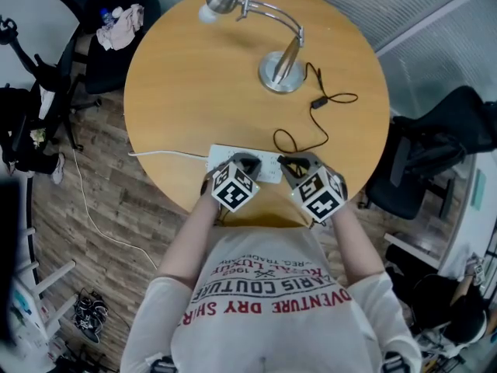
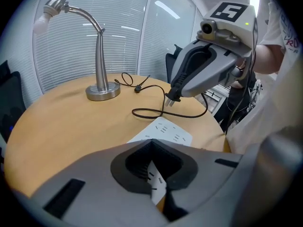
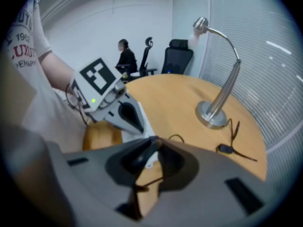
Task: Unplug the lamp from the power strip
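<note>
A silver gooseneck lamp (image 1: pixel 281 70) stands at the far side of the round wooden table (image 1: pixel 186 92). Its black cord (image 1: pixel 311 142) runs past an inline switch (image 1: pixel 318 103) to a black plug (image 2: pixel 169 100). My right gripper (image 2: pixel 172 97) is shut on that plug and holds it just above the white power strip (image 2: pixel 163 131), with the prongs bare. In the right gripper view the plug (image 3: pixel 141 159) sits between the jaws. My left gripper (image 1: pixel 247 162) is shut on the near end of the strip (image 1: pixel 221 156) at the table's front edge.
The strip's white cable (image 1: pixel 163 154) leaves over the table's left edge down to the wood floor. Black office chairs stand at the right (image 1: pixel 435 154) and upper left (image 1: pixel 101 53). A person sits at the far wall (image 3: pixel 125 56).
</note>
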Tool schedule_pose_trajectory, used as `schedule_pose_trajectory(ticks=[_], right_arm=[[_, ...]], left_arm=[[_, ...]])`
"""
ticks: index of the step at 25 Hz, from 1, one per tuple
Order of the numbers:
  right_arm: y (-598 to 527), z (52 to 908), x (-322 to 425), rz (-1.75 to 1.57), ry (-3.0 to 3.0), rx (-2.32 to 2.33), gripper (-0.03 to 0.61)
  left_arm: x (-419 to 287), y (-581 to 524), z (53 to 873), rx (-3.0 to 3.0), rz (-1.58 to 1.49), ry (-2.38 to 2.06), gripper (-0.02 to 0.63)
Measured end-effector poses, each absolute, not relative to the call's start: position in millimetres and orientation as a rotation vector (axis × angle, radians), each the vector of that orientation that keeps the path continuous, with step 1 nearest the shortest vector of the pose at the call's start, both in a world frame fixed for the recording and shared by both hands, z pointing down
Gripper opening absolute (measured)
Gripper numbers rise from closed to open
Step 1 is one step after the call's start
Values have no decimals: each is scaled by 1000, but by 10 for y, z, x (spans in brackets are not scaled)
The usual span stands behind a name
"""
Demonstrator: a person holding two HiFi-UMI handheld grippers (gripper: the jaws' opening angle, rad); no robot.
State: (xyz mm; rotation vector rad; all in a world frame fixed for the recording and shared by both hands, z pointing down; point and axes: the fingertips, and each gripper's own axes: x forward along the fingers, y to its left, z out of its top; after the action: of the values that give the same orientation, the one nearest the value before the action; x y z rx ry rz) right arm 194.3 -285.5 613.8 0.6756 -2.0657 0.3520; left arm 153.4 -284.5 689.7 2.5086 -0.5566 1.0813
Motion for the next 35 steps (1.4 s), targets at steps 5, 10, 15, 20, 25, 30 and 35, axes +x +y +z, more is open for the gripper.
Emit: schedule_pose_trajectory(ticks=[5, 10, 15, 20, 25, 30, 35], right_arm=[[-2891, 5872, 1975, 368, -2184, 876, 72], [-2901, 5462, 2032, 375, -2336, 1061, 74], [-2885, 4981, 2167, 273, -2448, 1264, 74], [-2849, 4537, 2315, 176, -2539, 1415, 74], [-2757, 4210, 2445, 120, -2629, 1510, 74], [-2638, 3911, 2494, 35, -2698, 1572, 74], [-2619, 3892, 2517, 37, -2703, 1576, 74]], left_arm=[[1449, -2835, 6806, 2500, 1028, -668, 28], [1353, -2925, 6366, 2540, 871, -861, 28], [1303, -3028, 5674, 2600, 643, -995, 28], [1296, -3103, 4898, 2678, 407, -1104, 28], [1321, -3011, 4206, 2737, 113, -1168, 28], [1274, -2798, 3844, 2769, -39, -1175, 28], [1163, -2744, 3760, 2756, -73, -1233, 28]])
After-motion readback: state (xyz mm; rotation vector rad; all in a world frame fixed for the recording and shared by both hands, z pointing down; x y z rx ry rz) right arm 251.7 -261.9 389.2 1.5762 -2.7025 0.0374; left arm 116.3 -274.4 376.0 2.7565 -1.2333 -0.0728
